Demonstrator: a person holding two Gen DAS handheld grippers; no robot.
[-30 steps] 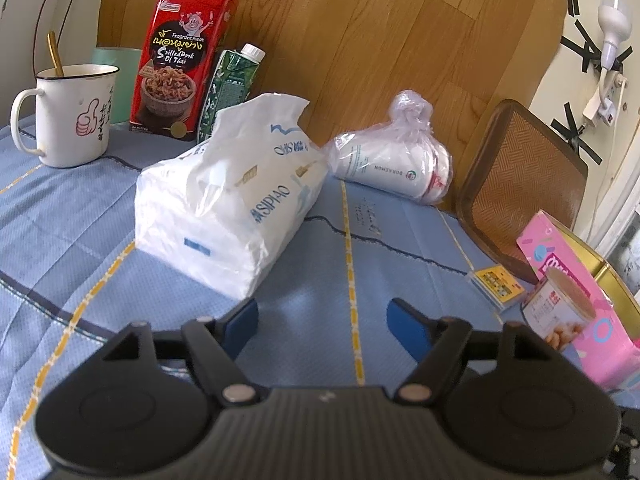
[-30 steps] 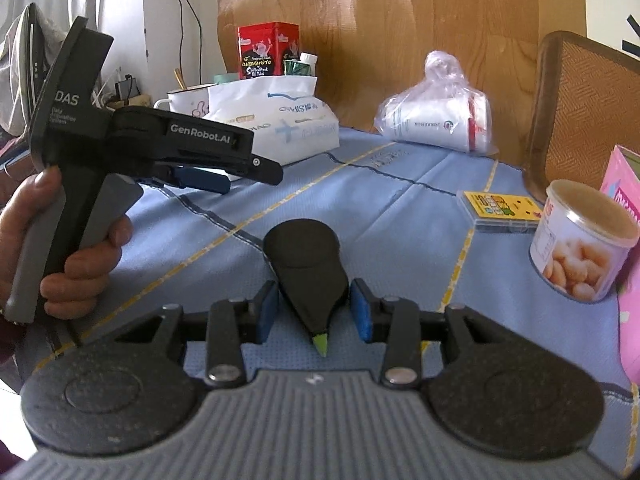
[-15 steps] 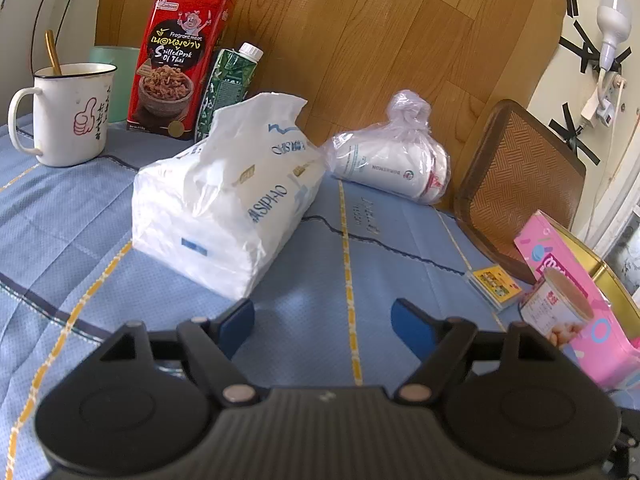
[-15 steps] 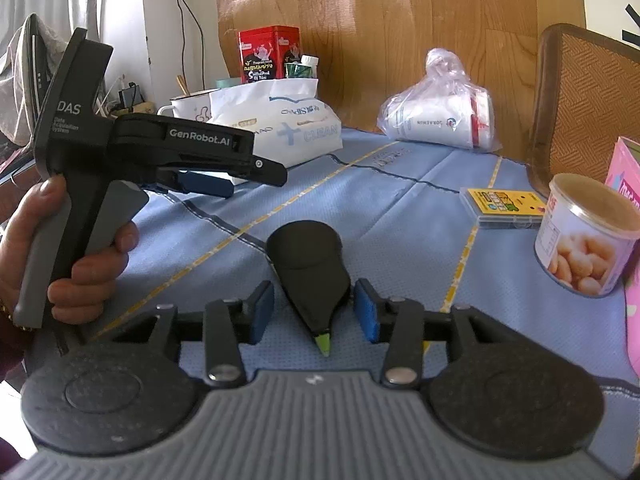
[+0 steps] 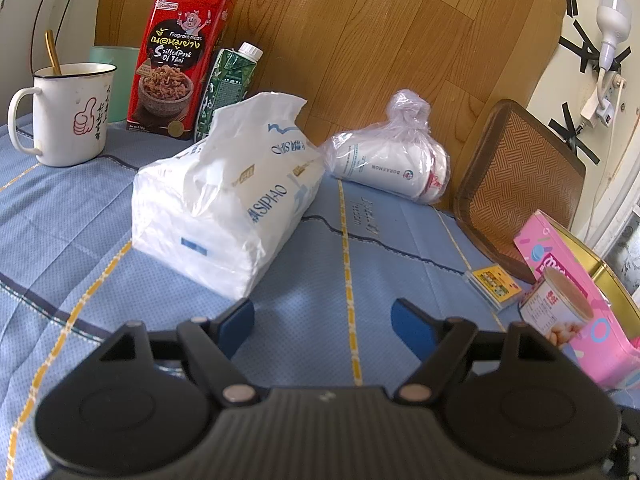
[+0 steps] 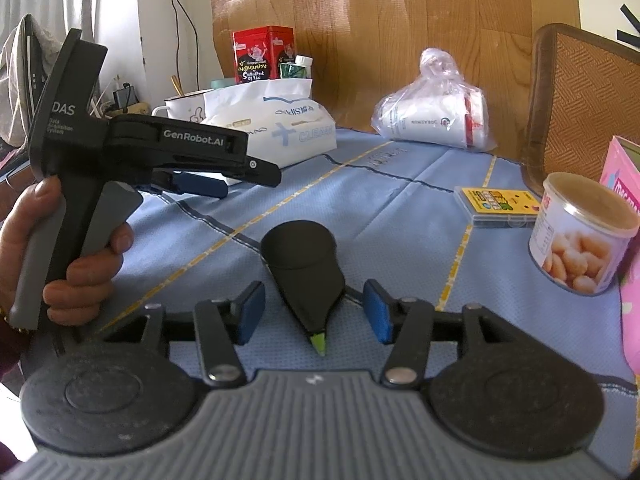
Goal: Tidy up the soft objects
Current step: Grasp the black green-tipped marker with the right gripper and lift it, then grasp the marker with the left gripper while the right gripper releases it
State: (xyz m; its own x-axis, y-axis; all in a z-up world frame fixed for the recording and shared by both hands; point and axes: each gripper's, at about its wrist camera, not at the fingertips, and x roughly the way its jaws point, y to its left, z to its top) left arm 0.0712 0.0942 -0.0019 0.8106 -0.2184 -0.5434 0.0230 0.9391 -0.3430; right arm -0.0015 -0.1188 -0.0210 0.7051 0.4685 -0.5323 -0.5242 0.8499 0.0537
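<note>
apparently little was sorted: the right gripper [image 6: 314, 312] was spreading, pads clear of the black highlighter [image 6: 304, 268] on the cloth, while the left gripper [image 5: 322, 326] gaped empty near the untouched tissue pack [image 5: 228, 204].

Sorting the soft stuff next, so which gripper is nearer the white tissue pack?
Left. The left gripper sits just short of the tissue pack. The right gripper, jaws opening around a black marker, is farther back.

A home dining table: blue tablecloth [image 5: 80, 216], enamel mug [image 5: 68, 114], snack tin [image 5: 180, 60], tissue pack [image 5: 224, 208].
</note>
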